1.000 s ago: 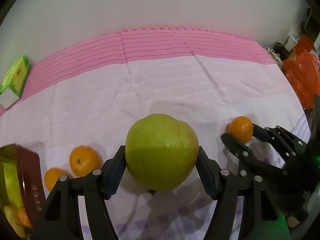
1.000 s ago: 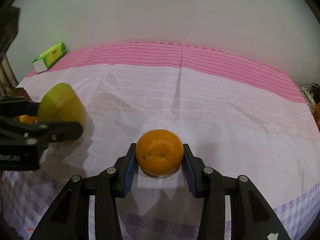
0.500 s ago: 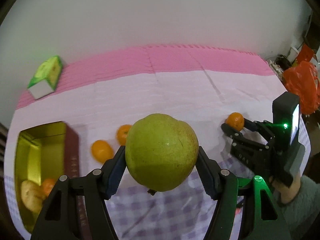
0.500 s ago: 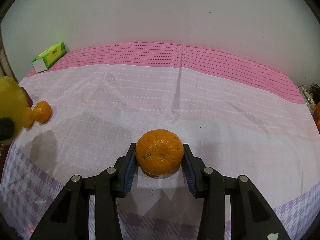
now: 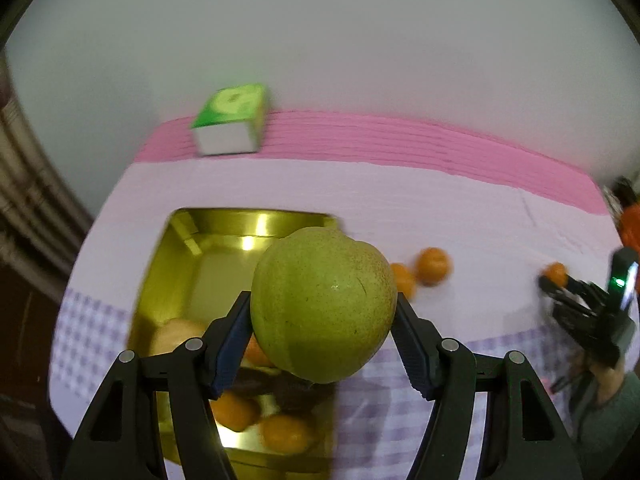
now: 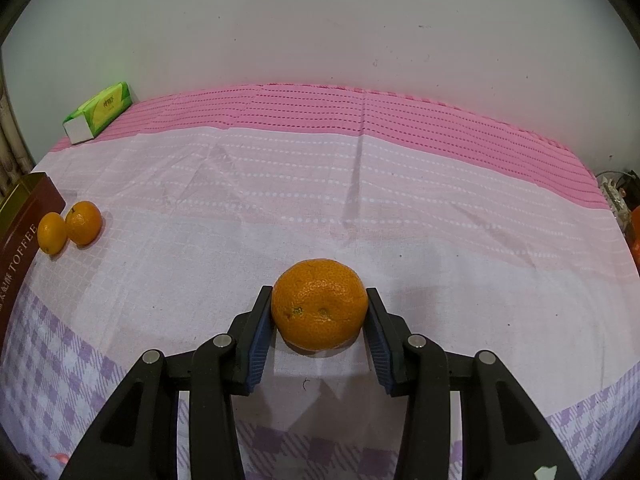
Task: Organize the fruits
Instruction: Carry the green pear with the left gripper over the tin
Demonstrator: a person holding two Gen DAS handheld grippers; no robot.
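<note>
Behind the left tongs' [image 5: 324, 312] gripped pear [image 5: 323, 304], tin [image 5: 256, 220] fruit blurs; right tongs [image 6: 318, 320] clamp an orange [image 6: 319, 304].

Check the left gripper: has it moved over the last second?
Yes. The left gripper, shut on the green pear, has swung left, over the gold tin that sat at frame edge earlier.

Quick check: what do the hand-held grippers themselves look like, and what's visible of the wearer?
Both the left hand-held gripper and the right hand-held gripper have matte black angular plastic linkages with silver round pivot pins and ribbed dark-blue finger pads. From the left wrist view, the right unit carries a black block with a green light, above a grey-green sleeve.
</note>
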